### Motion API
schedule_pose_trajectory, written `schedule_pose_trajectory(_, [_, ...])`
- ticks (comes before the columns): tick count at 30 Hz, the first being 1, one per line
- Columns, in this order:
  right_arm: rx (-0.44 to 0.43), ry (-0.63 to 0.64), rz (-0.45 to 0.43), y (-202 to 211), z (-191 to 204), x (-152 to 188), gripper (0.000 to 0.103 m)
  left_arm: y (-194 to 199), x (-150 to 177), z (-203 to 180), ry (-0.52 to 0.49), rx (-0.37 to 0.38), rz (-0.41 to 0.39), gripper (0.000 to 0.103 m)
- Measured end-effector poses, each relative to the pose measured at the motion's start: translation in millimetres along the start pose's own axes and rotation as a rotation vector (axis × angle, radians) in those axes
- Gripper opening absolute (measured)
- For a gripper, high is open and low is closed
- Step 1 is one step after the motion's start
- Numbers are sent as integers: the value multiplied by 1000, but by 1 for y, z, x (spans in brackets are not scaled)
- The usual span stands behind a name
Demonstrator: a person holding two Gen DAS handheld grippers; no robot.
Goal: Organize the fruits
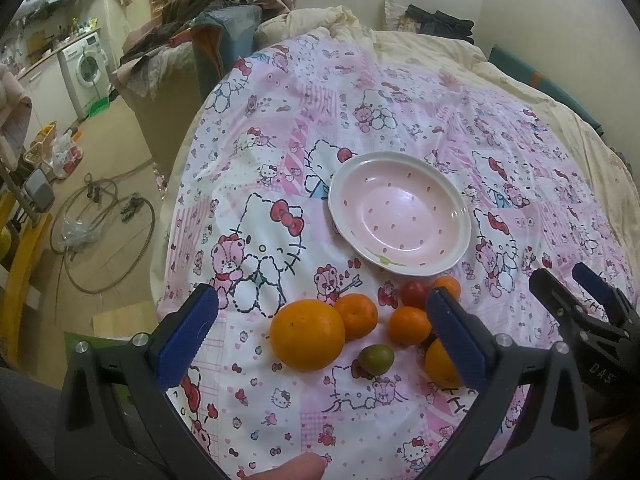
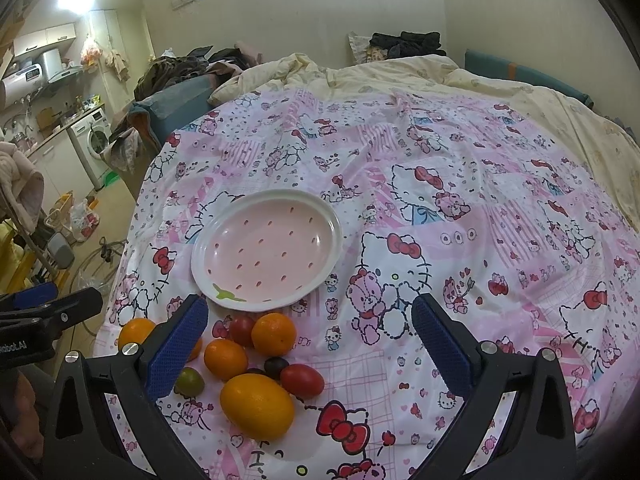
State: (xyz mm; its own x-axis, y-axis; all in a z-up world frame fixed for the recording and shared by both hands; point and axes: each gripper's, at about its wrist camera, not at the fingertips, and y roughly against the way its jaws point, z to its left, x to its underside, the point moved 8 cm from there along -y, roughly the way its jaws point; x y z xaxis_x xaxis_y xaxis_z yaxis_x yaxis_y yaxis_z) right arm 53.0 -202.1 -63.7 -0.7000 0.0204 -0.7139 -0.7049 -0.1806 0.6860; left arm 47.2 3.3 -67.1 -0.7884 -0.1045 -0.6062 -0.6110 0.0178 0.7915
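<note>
A pink plate [image 1: 400, 184] [image 2: 224, 236] with a white rim lies empty on the Hello Kitty bedspread [image 1: 280, 420]. In front of it sits a cluster of fruit: a large orange [image 1: 307, 334], small oranges [image 1: 357, 316] [image 2: 225, 359], red tomatoes [image 1: 414, 293] [image 2: 302, 380], a green one [image 1: 376, 357] [image 2: 189, 382], a dark one [image 2: 276, 365] and an oval orange fruit [image 2: 257, 406]. My left gripper [image 1: 322, 306] is open above the cluster's left side, holding nothing. My right gripper [image 2: 310, 314] is open just right of the cluster, holding nothing; it also shows in the left wrist view [image 1: 560, 280].
The bedspread covers a bed with a cream quilt [image 2: 400, 72] at the back. The bed's left edge [image 1: 176, 208] drops to a floor with hoses [image 1: 100, 216] and bags. A clothes pile [image 1: 208, 4] and a washing machine [image 1: 86, 68] stand at far left.
</note>
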Motion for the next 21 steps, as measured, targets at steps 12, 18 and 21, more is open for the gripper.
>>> schedule_pose_trajectory(12, [6,11,0,-1,3,1,103,-1,-4,5,14,-8,1,103])
schedule_pose_trajectory(18, [5,11,-3,-1,3,0,103,-1,-4,6,12,-11,-4,103])
schedule_pose_trajectory(21, [5,10,-4,-1,3,0,103,-1,-3,7,12,-12,-3,103])
